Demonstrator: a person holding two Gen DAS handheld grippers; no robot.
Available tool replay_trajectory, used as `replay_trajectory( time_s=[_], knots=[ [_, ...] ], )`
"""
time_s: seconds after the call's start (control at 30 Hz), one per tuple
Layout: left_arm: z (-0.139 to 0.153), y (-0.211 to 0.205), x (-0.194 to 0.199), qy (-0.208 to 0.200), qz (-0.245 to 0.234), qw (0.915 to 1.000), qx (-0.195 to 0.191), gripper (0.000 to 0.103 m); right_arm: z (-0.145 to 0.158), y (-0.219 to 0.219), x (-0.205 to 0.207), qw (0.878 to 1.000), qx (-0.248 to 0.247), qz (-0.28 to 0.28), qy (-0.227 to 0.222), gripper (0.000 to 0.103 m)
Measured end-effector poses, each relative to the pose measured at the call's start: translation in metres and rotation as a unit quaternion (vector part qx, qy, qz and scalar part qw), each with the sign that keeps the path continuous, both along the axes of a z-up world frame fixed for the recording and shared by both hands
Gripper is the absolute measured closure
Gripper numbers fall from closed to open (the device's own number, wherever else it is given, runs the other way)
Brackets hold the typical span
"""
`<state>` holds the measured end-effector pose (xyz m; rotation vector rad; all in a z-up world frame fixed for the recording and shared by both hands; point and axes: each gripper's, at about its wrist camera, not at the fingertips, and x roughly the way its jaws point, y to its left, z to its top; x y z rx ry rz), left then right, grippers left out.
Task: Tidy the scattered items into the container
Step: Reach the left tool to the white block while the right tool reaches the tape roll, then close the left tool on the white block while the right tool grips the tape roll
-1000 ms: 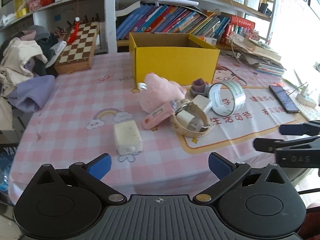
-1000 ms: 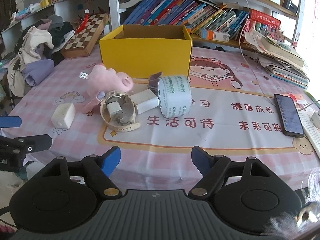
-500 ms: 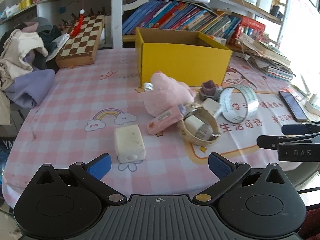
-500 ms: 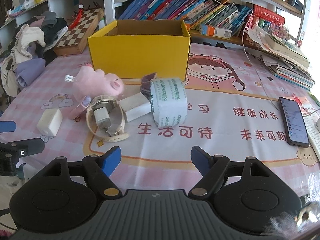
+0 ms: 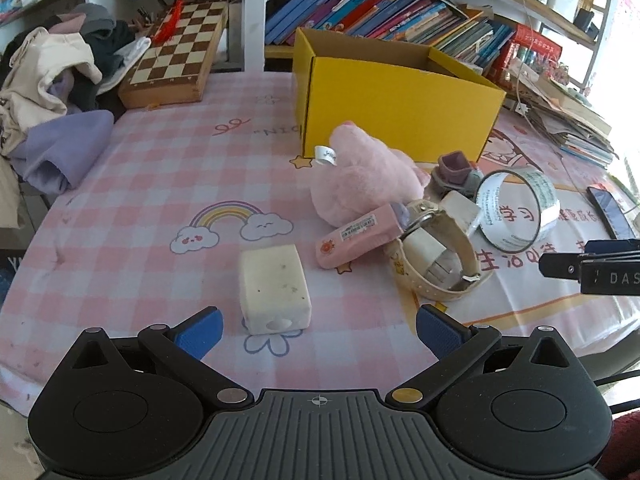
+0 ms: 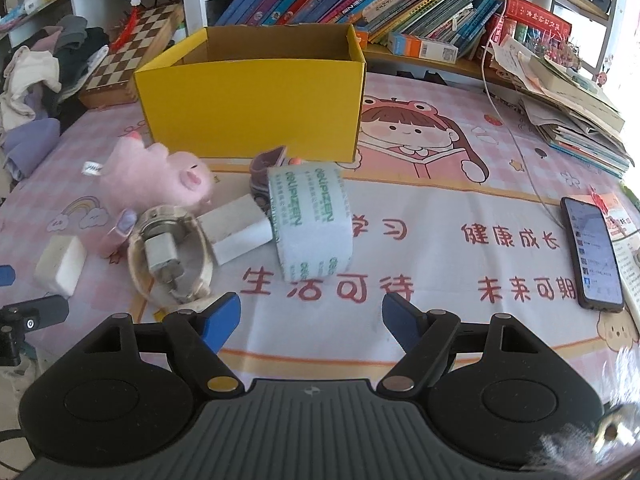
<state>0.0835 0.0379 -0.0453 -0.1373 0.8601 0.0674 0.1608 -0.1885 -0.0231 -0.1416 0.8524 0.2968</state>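
An open yellow box (image 5: 394, 114) (image 6: 256, 102) stands on the pink tablecloth. In front of it lie a pink plush pig (image 5: 368, 178) (image 6: 154, 178), a pink tube (image 5: 358, 236), a cream watch (image 5: 438, 258) (image 6: 170, 254), a white block (image 6: 236, 228), a purple-grey small item (image 5: 454, 170) and a tape roll (image 5: 516, 208) (image 6: 310, 220). A white eraser-like block (image 5: 276, 286) (image 6: 60, 264) lies just ahead of my open left gripper (image 5: 318, 330). My right gripper (image 6: 312, 318) is open too, a short way before the tape roll, holding nothing.
A phone (image 6: 592, 254) lies at the right. Stacked papers (image 6: 576, 108) and a bookshelf (image 6: 352, 0) line the back; a chessboard (image 5: 176, 54) and a clothes pile (image 5: 52, 92) sit at the left. The right gripper's fingers (image 5: 592, 266) show at the left view's right edge.
Both grippers have moved forward over the table toward the items, which now look larger and nearer. Both stay open; no item has shifted.
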Motion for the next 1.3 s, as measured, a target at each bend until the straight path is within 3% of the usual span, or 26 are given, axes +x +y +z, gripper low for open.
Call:
replay_trajectory(
  time_s=[0.47, 0.67, 0.77, 0.83, 1.17, 1.3],
  knots=[
    [-0.016, 0.016, 0.025, 0.029, 0.047, 0.9983, 0.019, 0.016, -0.006, 0.004, 0.040, 1.000, -0.002, 0.002, 0.013, 0.038],
    [-0.022, 0.021, 0.033, 0.047, 0.055, 0.9972, 0.017, 0.038, -0.006, 0.004, 0.052, 1.000, -0.004, 0.009, 0.016, 0.046],
    [-0.021, 0.022, 0.034, 0.047, 0.054, 0.9973, 0.017, 0.048, -0.006, 0.006, 0.056, 1.000, -0.006, 0.019, 0.020, 0.061],
    [-0.020, 0.022, 0.035, 0.045, 0.051, 0.9976, 0.011, 0.062, -0.004, 0.006, 0.058, 1.000, -0.009, 0.024, 0.016, 0.061],
    [0.002, 0.035, 0.036, 0.012, 0.067, 0.9977, 0.009, 0.069, 0.020, -0.006, 0.066, 0.999, -0.004, 0.034, -0.015, 0.064],
    [0.012, 0.036, 0.036, -0.005, 0.069, 0.9976, 0.009, 0.070, 0.025, -0.008, 0.068, 0.999, 0.003, 0.036, -0.017, 0.074]
  ],
)
